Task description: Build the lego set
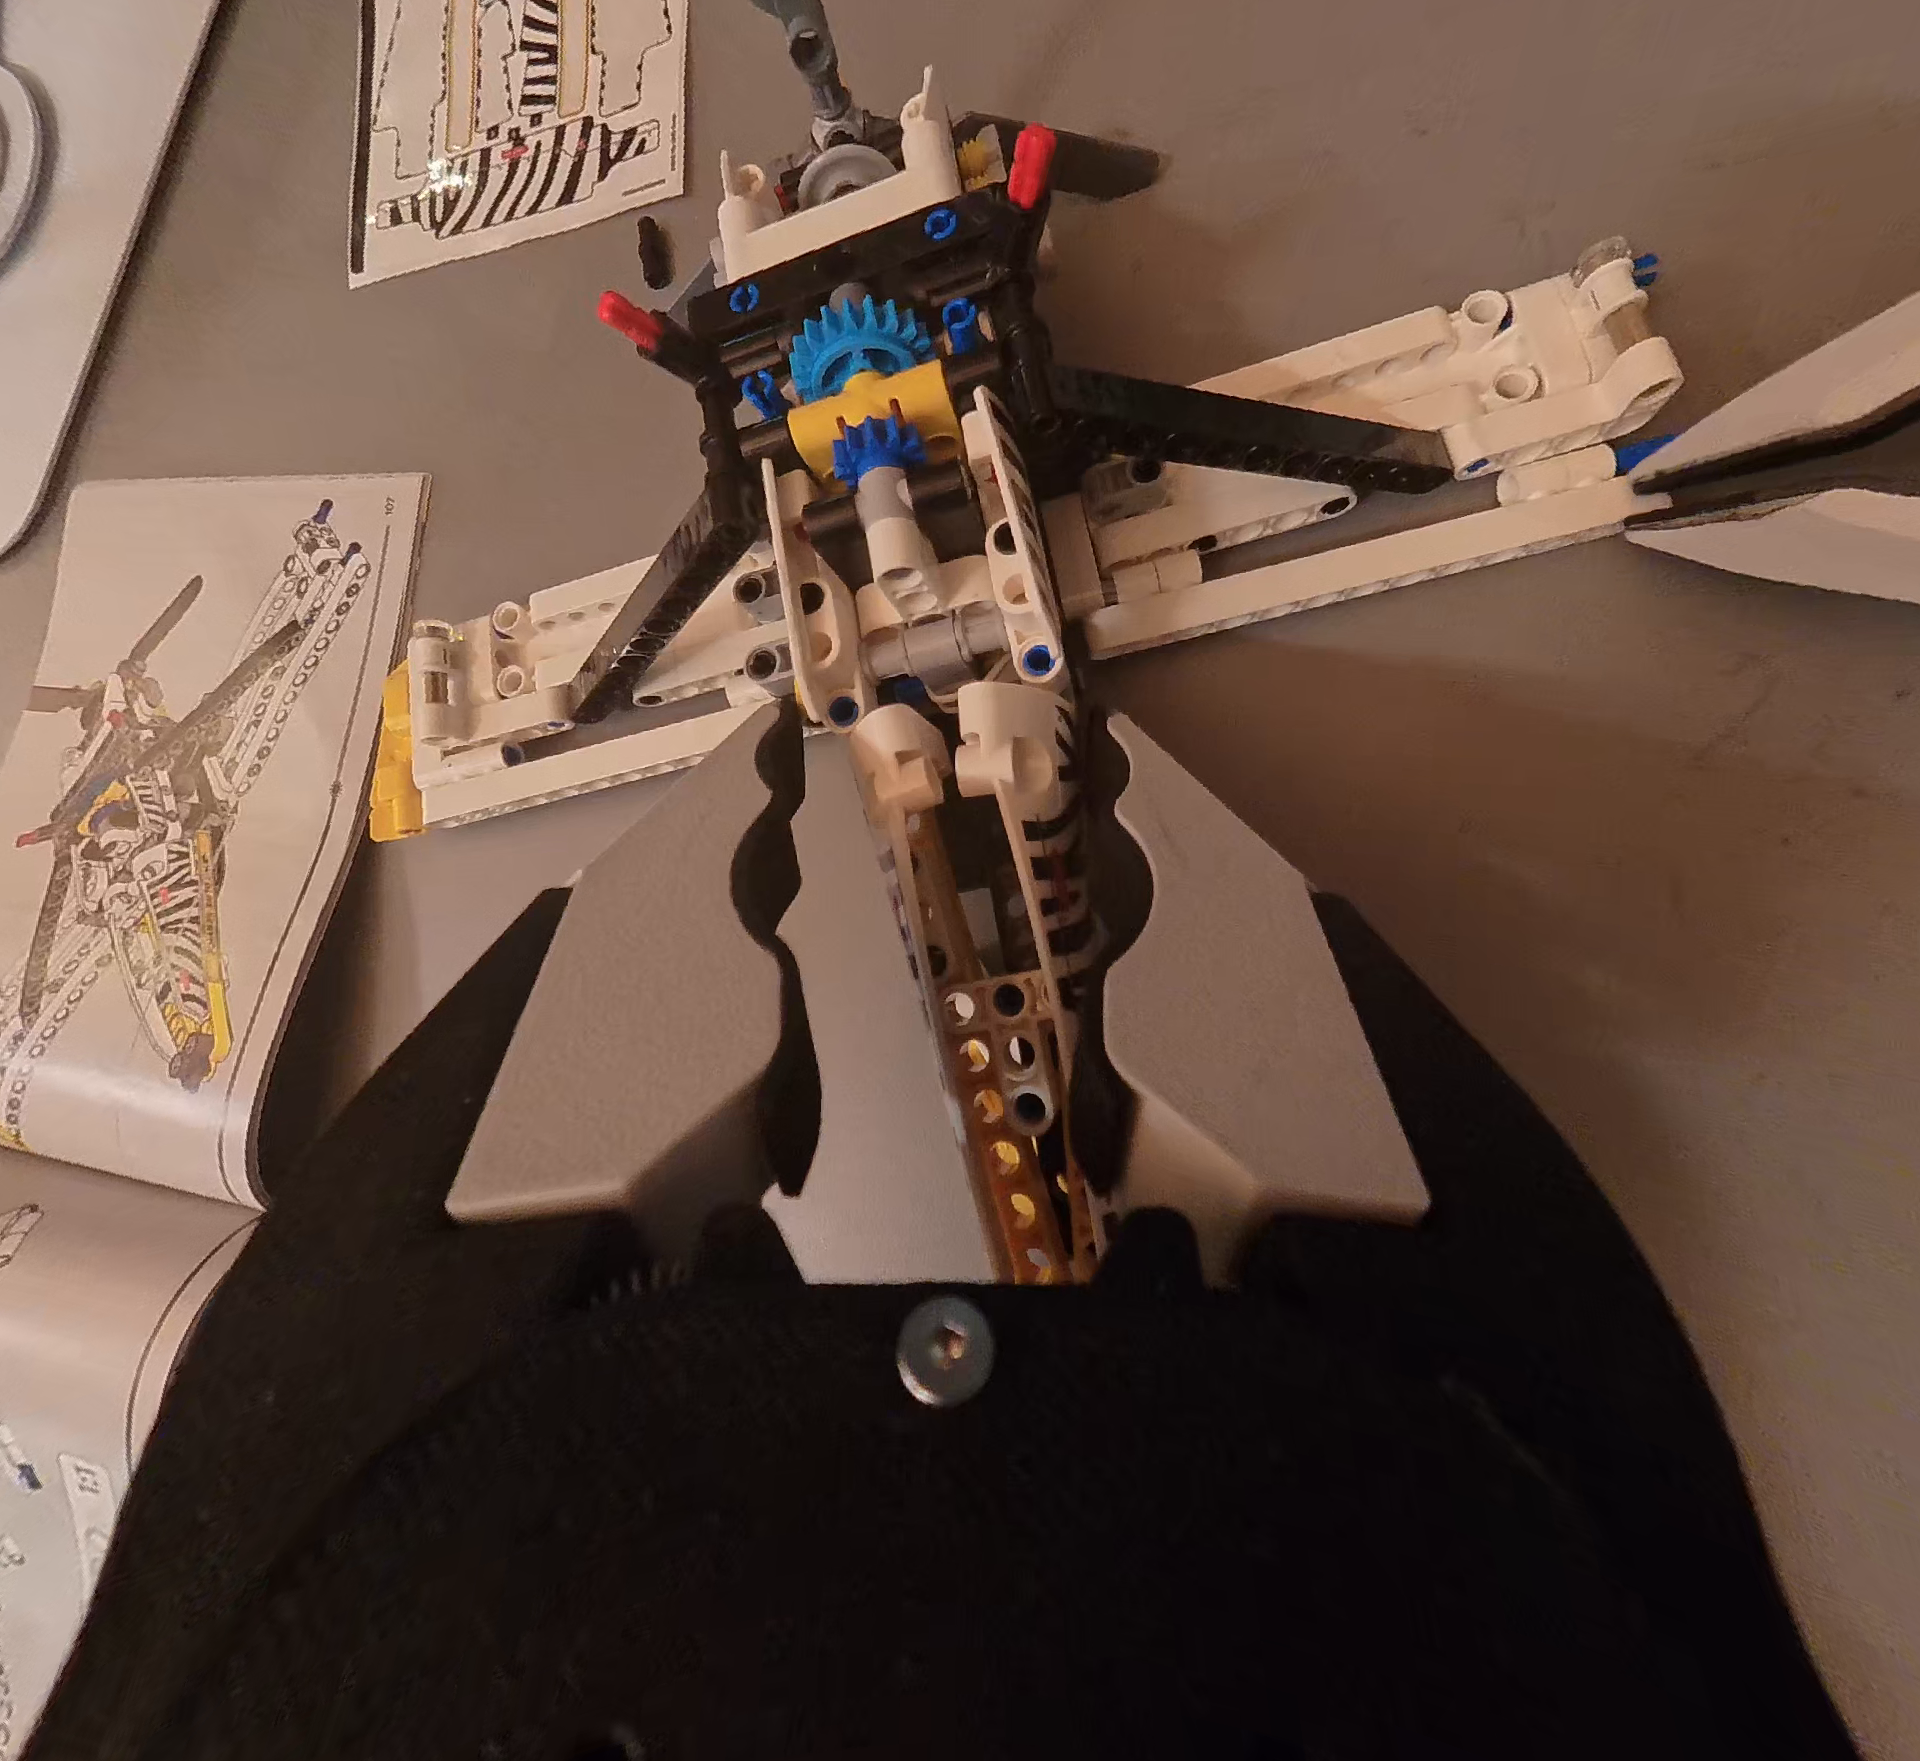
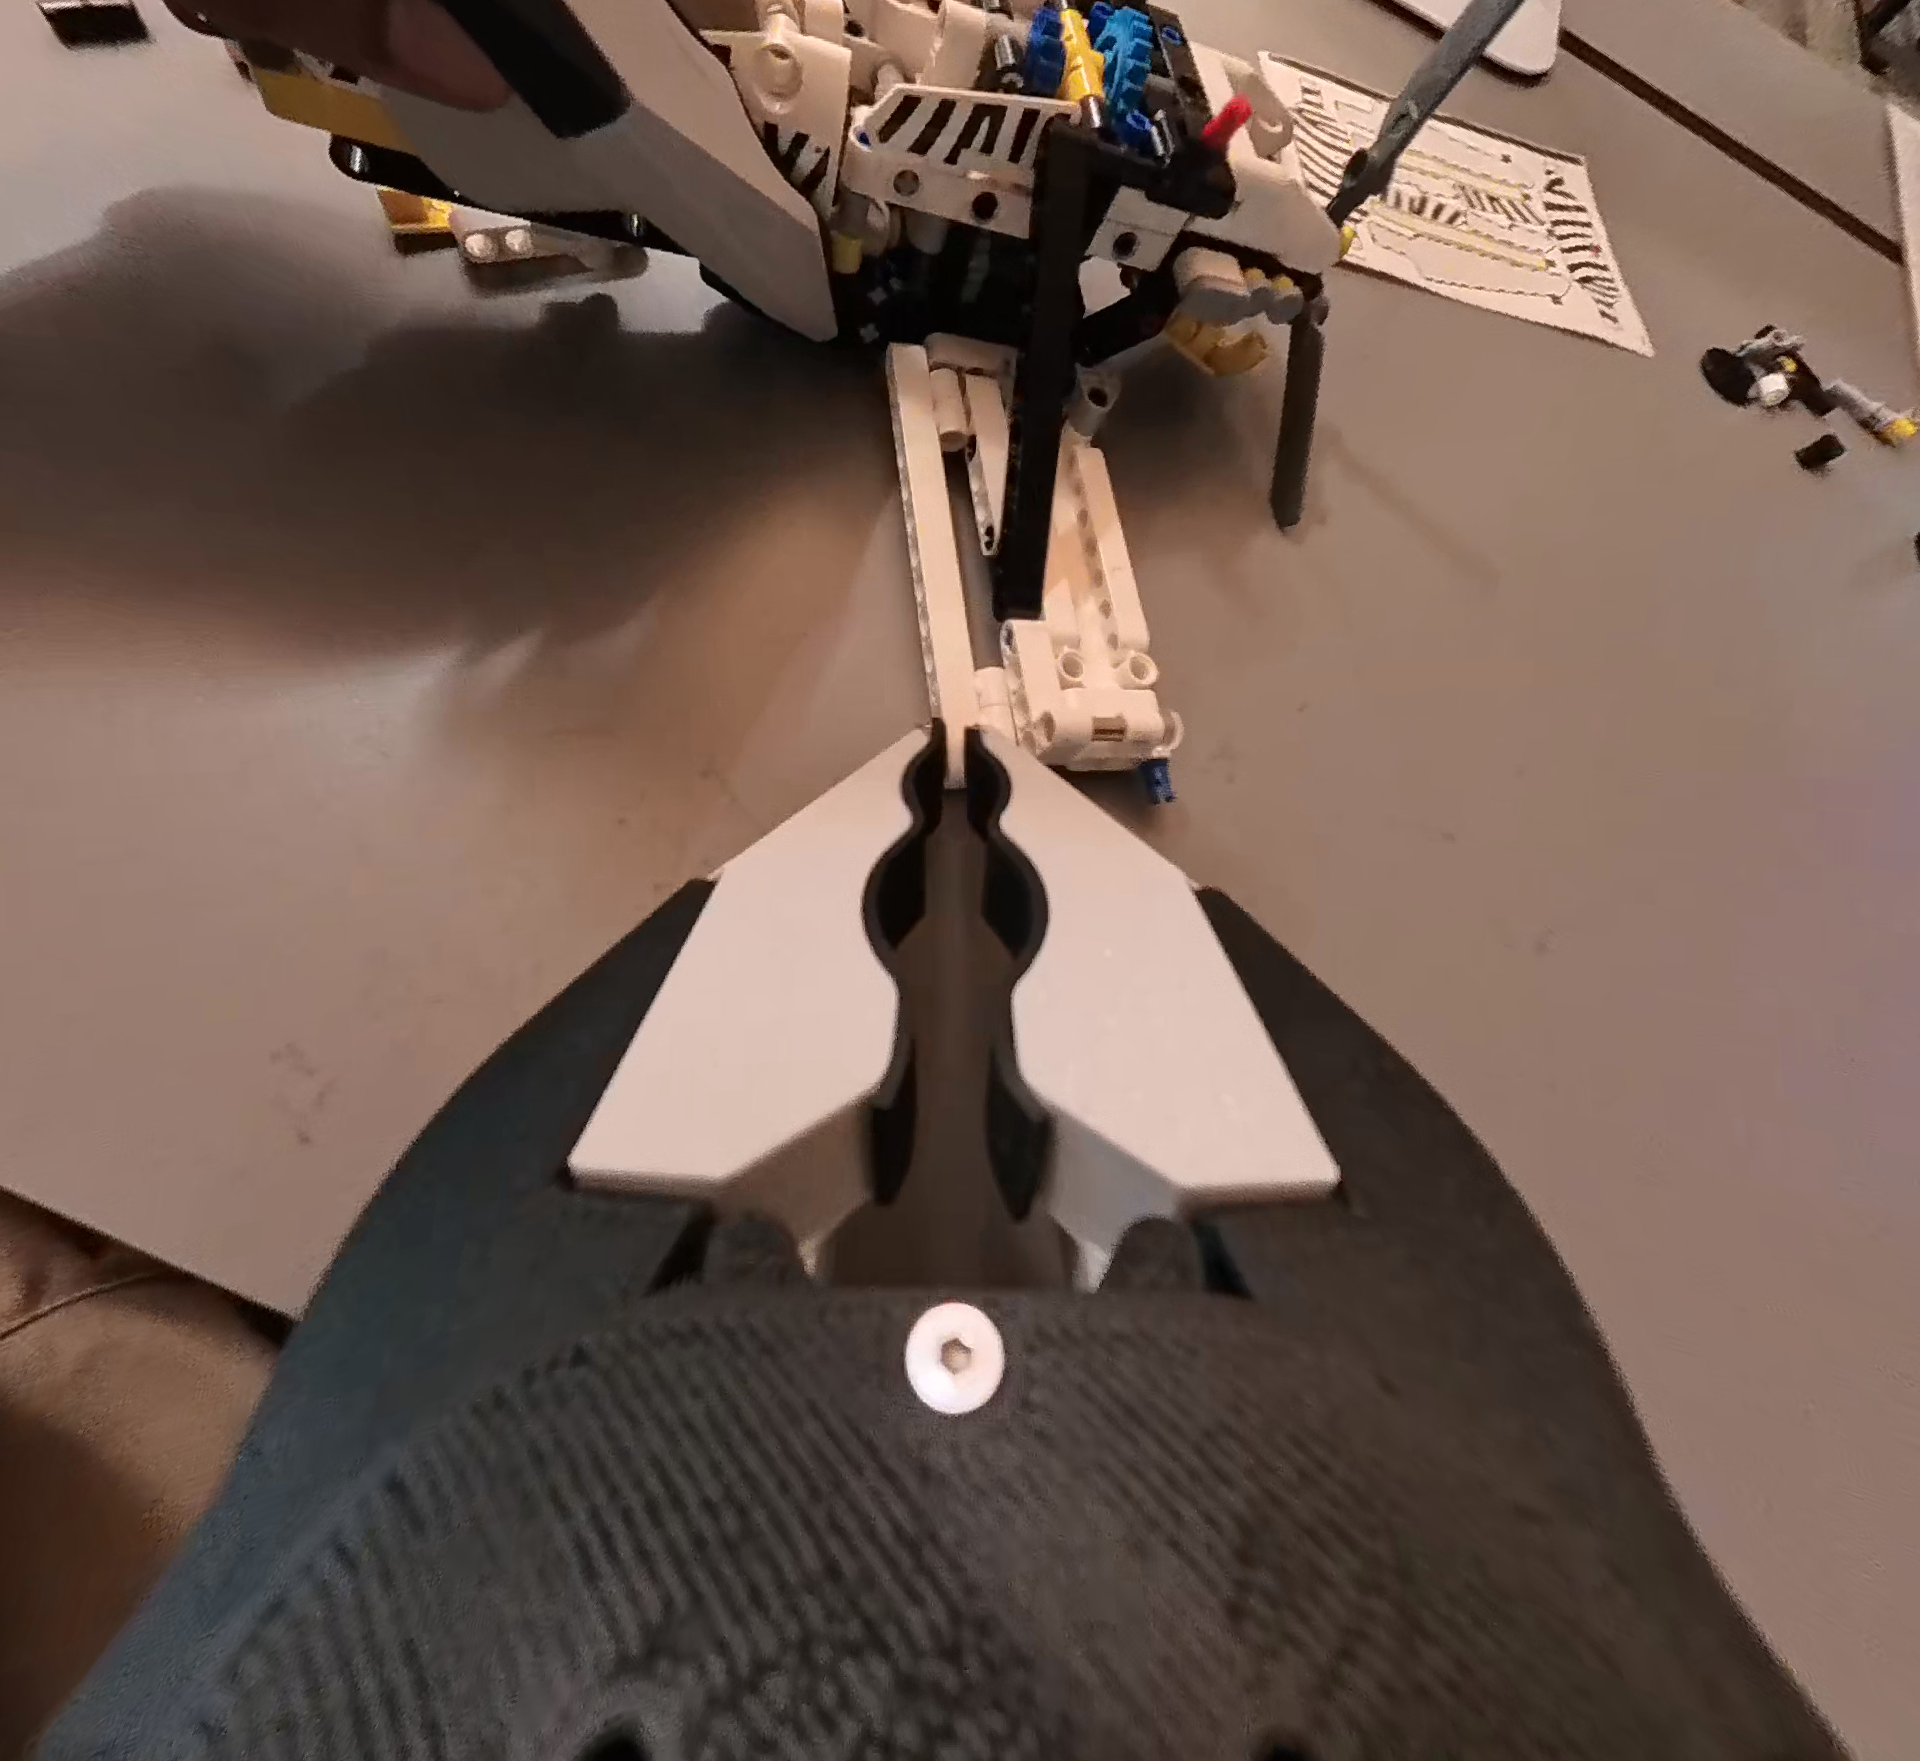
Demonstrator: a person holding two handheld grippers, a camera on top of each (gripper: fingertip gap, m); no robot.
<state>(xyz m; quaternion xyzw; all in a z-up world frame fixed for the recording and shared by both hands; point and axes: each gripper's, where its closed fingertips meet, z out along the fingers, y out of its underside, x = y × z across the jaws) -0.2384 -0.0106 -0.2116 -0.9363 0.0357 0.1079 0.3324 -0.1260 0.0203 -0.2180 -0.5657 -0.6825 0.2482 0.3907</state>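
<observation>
Both views were lit warm and fairly dim, indoor light from above. Right wrist view: a broad soft shadow lay on the surface (image 2: pixel 436 485) left of and beyond the right claw (image 2: pixel 957 755), cast by the left claw (image 2: pixel 665 153), which was blurred. Strong wide-angle bending showed at the edges. The nearest housing was out of focus. Left wrist view: sharp ahead of the left claw (image 1: pixel 940 776), no glare.

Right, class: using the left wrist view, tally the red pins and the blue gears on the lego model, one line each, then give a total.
On the lego model:
red pins: 2, the other at the left
blue gears: 2, the darker one just below
Total: 4
</observation>
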